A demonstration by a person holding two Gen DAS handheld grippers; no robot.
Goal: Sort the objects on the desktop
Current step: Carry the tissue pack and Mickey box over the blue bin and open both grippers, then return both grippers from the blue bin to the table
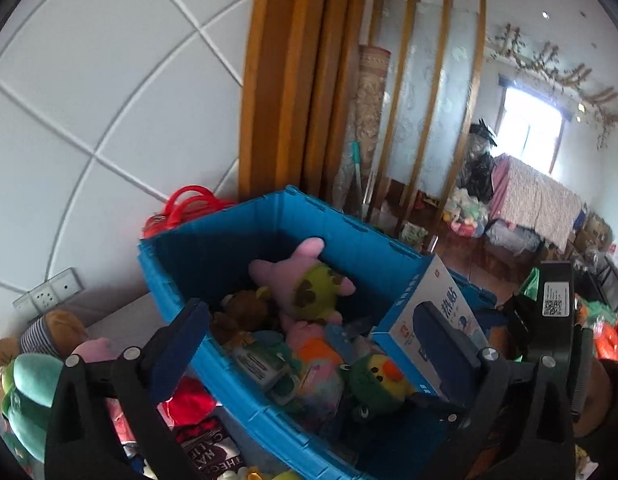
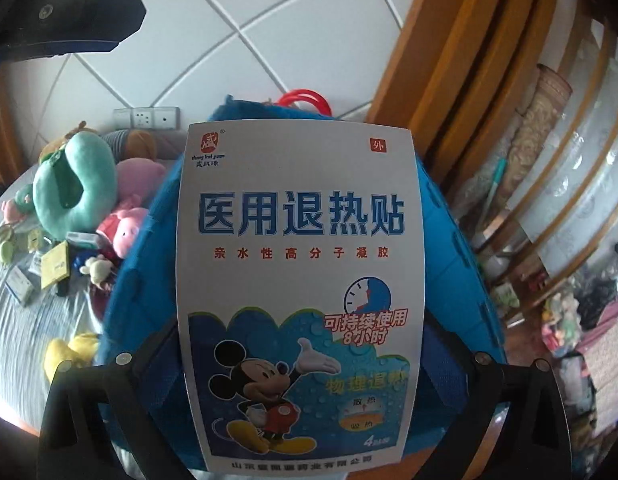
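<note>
A blue crate [image 1: 277,216] full of plush toys [image 1: 309,288] sits ahead of and below the left gripper [image 1: 321,344], whose jaws are spread wide with nothing between them. The right gripper [image 2: 301,364] pinches a white box [image 2: 297,280] upright by its sides, just above the crate [image 2: 461,264].

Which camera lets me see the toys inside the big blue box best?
The left wrist view. It looks down into the blue box, showing the pink plush, a brown bear and a green bird toy. In the right wrist view, the cartoon-mouse packet held by the right gripper hides the inside.
</note>
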